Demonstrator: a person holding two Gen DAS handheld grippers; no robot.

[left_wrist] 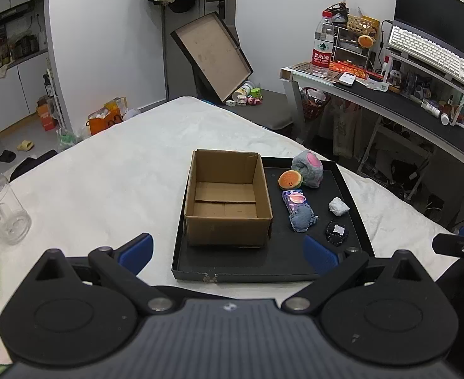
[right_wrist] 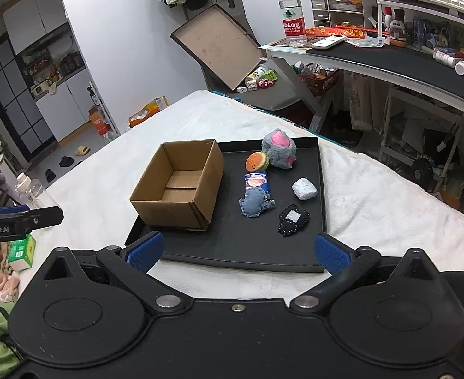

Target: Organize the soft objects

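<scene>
A black tray (left_wrist: 352,189) on a white-covered table holds an empty cardboard box (left_wrist: 227,197); beside it lie six soft toys, among them a grey plush (left_wrist: 307,169) and burger plush (left_wrist: 290,180). Left gripper (left_wrist: 229,249) and right gripper (right_wrist: 238,249) hover wide apart, empty. Nothing appears sorted yet.
</scene>
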